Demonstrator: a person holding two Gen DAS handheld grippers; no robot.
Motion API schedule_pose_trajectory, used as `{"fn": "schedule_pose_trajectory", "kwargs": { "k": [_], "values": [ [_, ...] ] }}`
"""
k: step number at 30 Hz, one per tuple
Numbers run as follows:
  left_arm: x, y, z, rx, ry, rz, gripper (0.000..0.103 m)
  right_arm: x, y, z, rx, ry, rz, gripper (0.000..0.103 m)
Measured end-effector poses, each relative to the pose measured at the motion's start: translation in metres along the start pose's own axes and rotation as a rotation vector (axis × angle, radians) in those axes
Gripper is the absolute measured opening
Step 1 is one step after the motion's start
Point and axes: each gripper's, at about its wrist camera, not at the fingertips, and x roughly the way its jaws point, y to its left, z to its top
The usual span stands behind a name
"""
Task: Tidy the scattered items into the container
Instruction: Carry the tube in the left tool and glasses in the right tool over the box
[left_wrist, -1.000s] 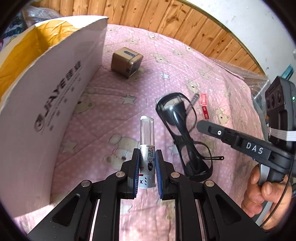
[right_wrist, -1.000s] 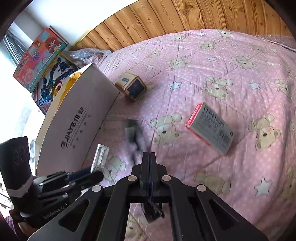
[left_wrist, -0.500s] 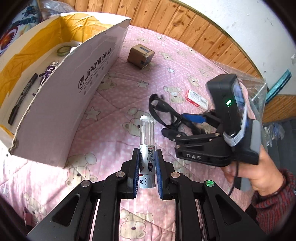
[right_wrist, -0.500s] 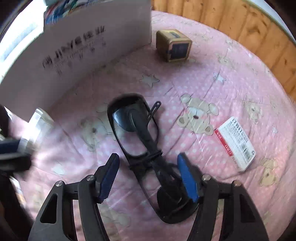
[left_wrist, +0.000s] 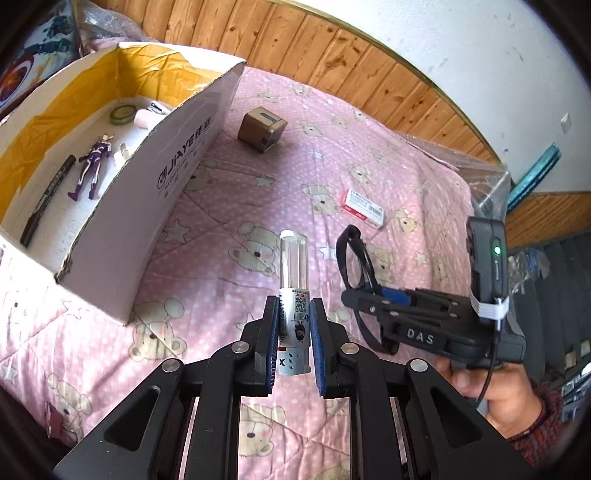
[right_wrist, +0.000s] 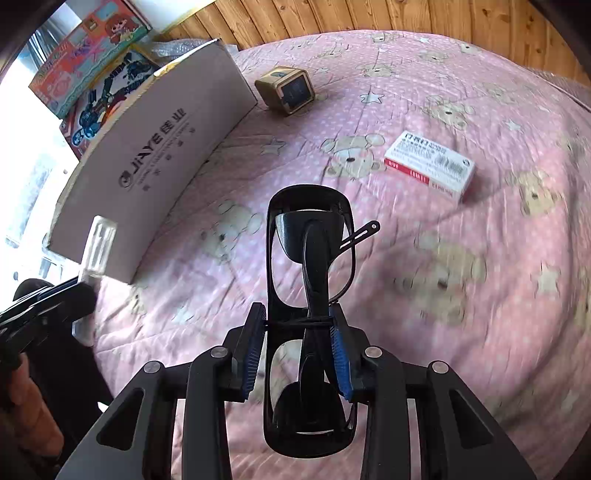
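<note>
L gripper (left_wrist: 293, 332) is clamped on a small bottle (left_wrist: 293, 295) w/ a clear cap, blue pads pressed against its label on both sides; bottle is off the bed, pointing fwd along the fingers. R gripper (right_wrist: 298, 343) is clenched on a pair of black glasses (right_wrist: 310, 266), pads squeezing the folded frame near the bridge, one lens sticking out ahead, the other back between the fingers. Glasses are also lifted above the quilt.

Below both: pink bear-print quilt (left_wrist: 295, 177). Open white cardboard box (left_wrist: 177, 162) sits to the L, near the bottle tip but apart from it. Inside it: purple figure (left_wrist: 92, 164), black marker (left_wrist: 46, 201), roll of green tape (left_wrist: 122, 113).

Loose on the quilt, well apart from the grippers: tan cube (left_wrist: 262, 129) just beside the box's far corner, and a red-and-white carton (right_wrist: 430, 166) lying flat, further R.
</note>
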Motion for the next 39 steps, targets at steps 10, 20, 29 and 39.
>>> {"fn": "schedule_pose_trajectory", "kwargs": {
  "k": [10,20,29,39],
  "values": [
    [-0.047,0.007,-0.011,0.042,-0.074,-0.006,0.016,-0.041,0.070,-0.022,-0.005,-0.086,0.087,0.035],
    [-0.110,0.032,0.006,0.010,-0.199,-0.033,0.016,-0.095,0.148,-0.003,-0.095,-0.206,0.182,0.035],
    [-0.150,0.051,0.033,-0.006,-0.293,-0.038,0.016,-0.114,0.202,0.032,-0.193,-0.259,0.204,0.036],
    [-0.160,0.070,0.062,-0.049,-0.335,-0.044,0.016,-0.114,0.237,0.076,-0.251,-0.281,0.201,0.036]
  ]
}}
